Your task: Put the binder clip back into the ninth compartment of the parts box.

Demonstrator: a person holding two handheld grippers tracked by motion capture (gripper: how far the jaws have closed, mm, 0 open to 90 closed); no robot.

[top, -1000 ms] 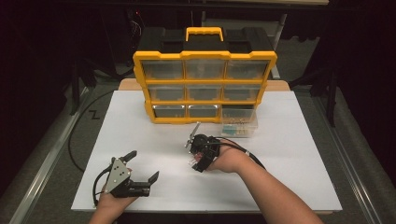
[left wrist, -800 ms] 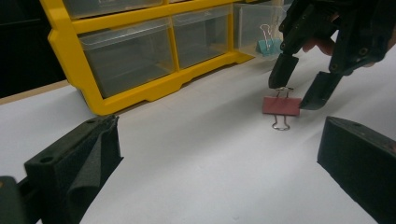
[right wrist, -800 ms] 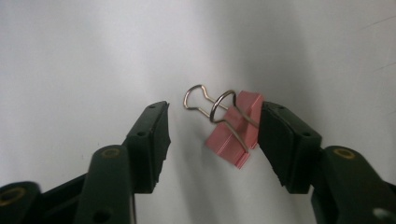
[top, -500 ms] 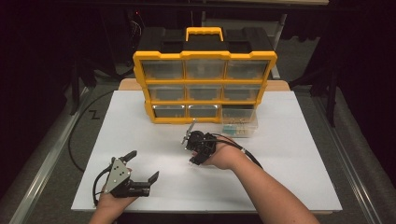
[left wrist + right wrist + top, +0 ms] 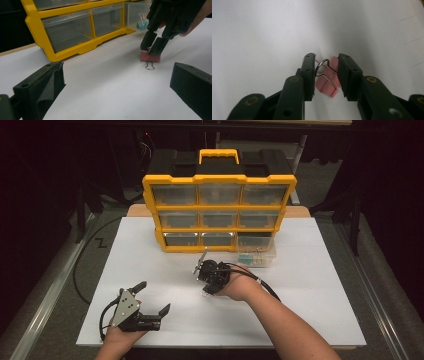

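A pink binder clip [image 5: 327, 85] [image 5: 150, 57] lies on the white board, one wire handle flat and the other raised. My right gripper [image 5: 326, 67] [image 5: 152, 47] [image 5: 207, 287] points down over it near the board's middle. Its jaws have just been closing with the clip between them. The pads [image 5: 310, 72] now touch the raised wire handle on one side and the pink body on the other. My left gripper [image 5: 156, 296] [image 5: 117, 72] rests at the front left of the board, wide open, nothing between its jaws.
A yellow drawer organizer [image 5: 220, 180] [image 5: 37, 25] stands at the back of the white board [image 5: 310, 285]. Its bottom right drawer [image 5: 256, 252] is pulled out and holds several clips, one of them teal [image 5: 142, 23]. Cables trail from both grippers.
The right gripper has shifted slightly toward the organizer and its jaws have narrowed around the pink clip. The left gripper has stayed put.
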